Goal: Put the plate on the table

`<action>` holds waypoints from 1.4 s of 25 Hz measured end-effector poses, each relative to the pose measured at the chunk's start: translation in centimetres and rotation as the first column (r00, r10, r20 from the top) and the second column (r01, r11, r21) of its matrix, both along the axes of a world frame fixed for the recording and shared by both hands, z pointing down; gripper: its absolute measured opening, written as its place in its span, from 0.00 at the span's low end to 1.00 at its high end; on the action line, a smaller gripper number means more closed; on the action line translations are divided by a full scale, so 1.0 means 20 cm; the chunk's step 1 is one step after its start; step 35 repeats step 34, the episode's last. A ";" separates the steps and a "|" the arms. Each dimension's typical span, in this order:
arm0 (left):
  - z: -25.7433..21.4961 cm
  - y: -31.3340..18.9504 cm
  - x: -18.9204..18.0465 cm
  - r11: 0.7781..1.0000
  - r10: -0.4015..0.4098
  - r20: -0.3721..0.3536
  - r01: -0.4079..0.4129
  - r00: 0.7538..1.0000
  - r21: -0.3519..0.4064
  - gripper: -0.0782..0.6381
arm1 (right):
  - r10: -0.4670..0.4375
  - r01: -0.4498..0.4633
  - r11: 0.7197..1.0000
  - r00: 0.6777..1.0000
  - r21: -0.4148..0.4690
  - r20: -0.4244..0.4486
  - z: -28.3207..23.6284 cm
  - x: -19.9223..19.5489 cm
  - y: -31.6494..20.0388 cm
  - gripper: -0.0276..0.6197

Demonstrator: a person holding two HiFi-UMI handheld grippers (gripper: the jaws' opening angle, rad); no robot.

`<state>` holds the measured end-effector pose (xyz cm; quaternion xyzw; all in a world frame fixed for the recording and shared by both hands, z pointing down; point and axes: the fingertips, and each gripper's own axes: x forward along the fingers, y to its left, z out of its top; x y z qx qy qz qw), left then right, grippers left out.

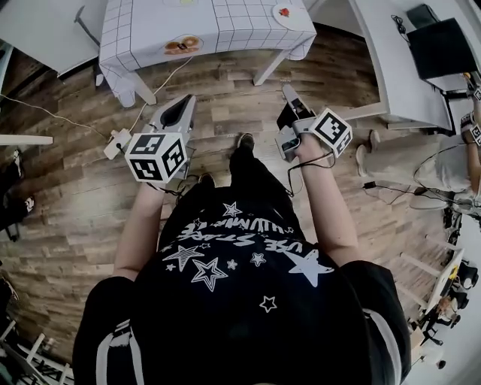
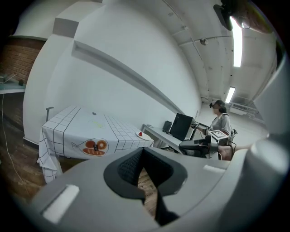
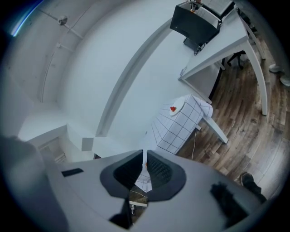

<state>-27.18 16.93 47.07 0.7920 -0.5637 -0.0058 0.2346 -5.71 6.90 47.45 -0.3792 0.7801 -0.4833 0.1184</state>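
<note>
A small white plate [image 1: 284,11] with something red on it lies at the right corner of a table [image 1: 240,22] covered by a white grid cloth, far ahead of me. It also shows as the plate [image 2: 140,134] in the left gripper view and the plate [image 3: 174,109] in the right gripper view. My left gripper [image 1: 188,99] hangs over the wooden floor, short of the table, jaws together and empty. My right gripper [image 1: 286,89] is held beside it at about the same distance from the table, also shut on nothing.
A printed food picture [image 1: 183,45] marks the cloth's front overhang. A white desk with a black monitor [image 1: 440,46] stands at the right, where another person [image 1: 451,169] sits. Cables and a power strip [image 1: 116,141] lie on the floor at the left.
</note>
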 end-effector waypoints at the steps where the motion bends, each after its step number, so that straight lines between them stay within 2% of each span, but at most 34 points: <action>1: 0.00 0.02 0.01 1.000 0.006 -0.003 -0.006 1.000 0.000 0.12 | -0.003 0.003 1.000 1.000 0.002 -0.010 0.00 0.01 0.03 0.10; 13: -0.09 0.12 0.10 0.999 -0.011 0.010 0.010 1.000 0.036 0.12 | -0.073 0.080 0.991 0.995 0.108 -0.065 -0.14 0.08 0.14 0.08; 20: -0.10 0.25 0.38 0.999 0.010 0.052 -0.011 0.999 0.030 0.12 | -0.122 0.127 0.987 0.991 0.102 -0.048 -0.12 0.26 0.39 0.08; 26: -0.12 0.46 0.60 1.000 0.017 0.067 -0.018 0.998 0.025 0.12 | -0.135 0.137 0.987 0.990 0.080 -0.029 -0.08 0.45 0.61 0.08; 35: -0.12 0.68 0.76 1.000 -0.016 0.070 0.015 0.997 0.019 0.12 | -0.180 0.183 0.979 0.983 0.086 -0.043 -0.09 0.60 0.82 0.08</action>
